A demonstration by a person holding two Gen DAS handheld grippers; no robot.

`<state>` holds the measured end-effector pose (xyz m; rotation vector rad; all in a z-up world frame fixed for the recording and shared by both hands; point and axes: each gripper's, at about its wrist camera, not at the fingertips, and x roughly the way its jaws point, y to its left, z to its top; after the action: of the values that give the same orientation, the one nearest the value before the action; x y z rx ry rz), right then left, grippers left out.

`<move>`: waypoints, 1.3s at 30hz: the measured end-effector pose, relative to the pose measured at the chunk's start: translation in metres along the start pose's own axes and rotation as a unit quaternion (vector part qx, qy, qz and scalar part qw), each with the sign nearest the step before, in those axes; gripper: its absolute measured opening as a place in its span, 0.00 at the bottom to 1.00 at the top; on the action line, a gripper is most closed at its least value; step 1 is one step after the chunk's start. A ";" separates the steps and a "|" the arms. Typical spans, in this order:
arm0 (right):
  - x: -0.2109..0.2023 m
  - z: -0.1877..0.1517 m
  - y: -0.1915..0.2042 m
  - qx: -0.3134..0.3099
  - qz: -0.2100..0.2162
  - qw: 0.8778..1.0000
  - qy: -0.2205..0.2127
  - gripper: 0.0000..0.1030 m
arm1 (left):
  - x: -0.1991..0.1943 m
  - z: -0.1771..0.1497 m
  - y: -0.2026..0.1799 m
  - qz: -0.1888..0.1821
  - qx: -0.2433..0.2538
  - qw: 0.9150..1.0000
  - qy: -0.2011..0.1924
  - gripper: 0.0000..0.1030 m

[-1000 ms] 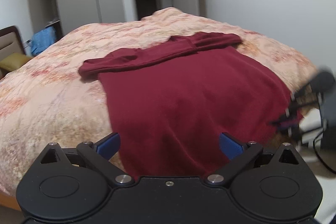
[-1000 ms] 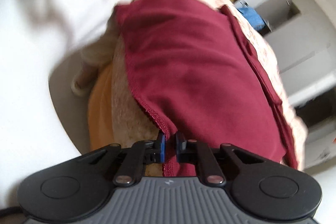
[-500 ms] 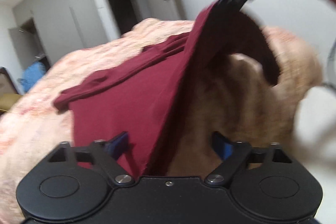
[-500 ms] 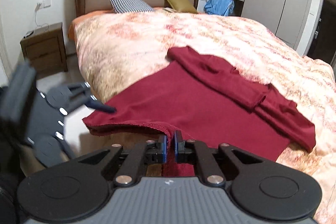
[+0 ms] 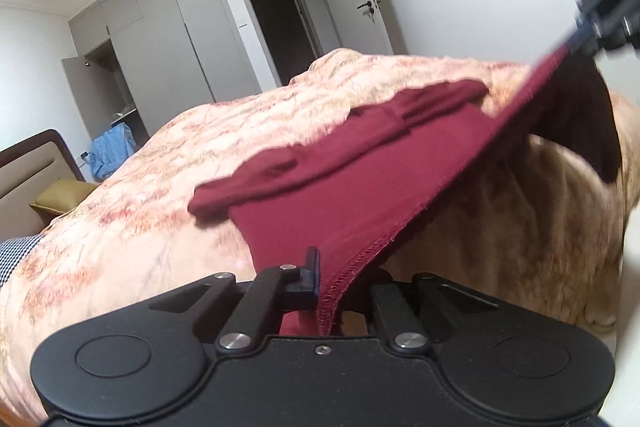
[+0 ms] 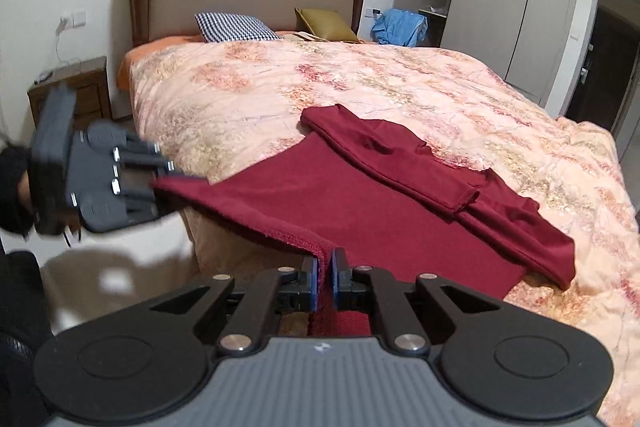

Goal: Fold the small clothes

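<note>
A dark red long-sleeved garment (image 6: 360, 195) lies on the floral bedspread (image 6: 360, 87), sleeves folded across its far end. My left gripper (image 5: 330, 279) is shut on one bottom hem corner; it also shows in the right wrist view (image 6: 172, 179). My right gripper (image 6: 325, 275) is shut on the other hem corner; it shows blurred in the left wrist view (image 5: 576, 35). The hem (image 5: 440, 195) is lifted taut between them, above the bed's foot edge. The garment (image 5: 340, 179) beyond still rests on the bed.
A headboard (image 6: 248, 3), a checked pillow (image 6: 236, 27) and an olive pillow (image 6: 326, 25) are at the bed's head. A nightstand (image 6: 72, 99) stands left. Blue clothing (image 6: 400, 27) hangs by the wardrobe (image 6: 500, 7). A doorway (image 5: 288, 23) is beyond the bed.
My left gripper closed on the hem corner, having been open over the garment. Both grippers lifted the hem off the bed, and the right one swung up and round to face the headboard.
</note>
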<state>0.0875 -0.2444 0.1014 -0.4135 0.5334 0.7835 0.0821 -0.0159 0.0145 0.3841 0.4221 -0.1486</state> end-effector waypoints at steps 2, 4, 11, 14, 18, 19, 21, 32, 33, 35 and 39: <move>0.000 0.004 -0.001 -0.009 -0.009 1.000 0.003 0.07 | 0.006 0.022 0.010 -0.006 0.013 1.000 -0.011 0.03; 0.001 0.014 -0.009 -0.019 -0.022 1.000 0.002 0.07 | 0.017 0.046 0.022 -0.011 0.031 0.999 -0.027 0.03; 0.022 0.076 -0.085 -0.022 -0.053 0.998 -0.023 0.07 | 0.092 0.140 0.068 -0.036 0.041 0.998 -0.025 0.04; 0.050 0.107 -0.137 0.002 -0.044 0.999 -0.028 0.07 | 0.143 0.173 0.082 -0.033 0.046 0.998 -0.009 0.04; 0.109 0.139 -0.208 0.039 -0.042 0.998 -0.027 0.07 | 0.233 0.196 0.091 -0.015 0.043 0.998 0.036 0.04; 0.127 0.143 -0.225 0.050 -0.043 0.998 -0.024 0.07 | 0.255 0.199 0.093 -0.012 0.045 0.998 0.044 0.04; 0.165 0.147 -0.256 0.066 -0.047 0.997 -0.013 0.07 | 0.295 0.199 0.100 -0.015 0.042 0.997 0.063 0.04; 0.312 0.109 -0.350 0.149 -0.014 0.987 0.060 0.08 | 0.427 0.158 0.131 -0.117 -0.024 0.979 0.167 0.08; 0.319 0.104 -0.353 0.157 -0.011 0.986 0.064 0.08 | 0.431 0.156 0.132 -0.126 -0.030 0.977 0.172 0.11; 0.328 0.093 -0.359 0.174 -0.001 0.983 0.065 0.09 | 0.437 0.153 0.135 -0.143 -0.046 0.973 0.178 0.13; 0.329 0.081 -0.373 0.218 0.018 0.974 0.050 0.41 | 0.450 0.153 0.151 -0.189 -0.068 0.964 0.175 0.52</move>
<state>0.5863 -0.2595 0.0278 -0.0357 0.7888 0.6580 0.5778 0.0354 0.0018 0.1900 0.8495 -0.4244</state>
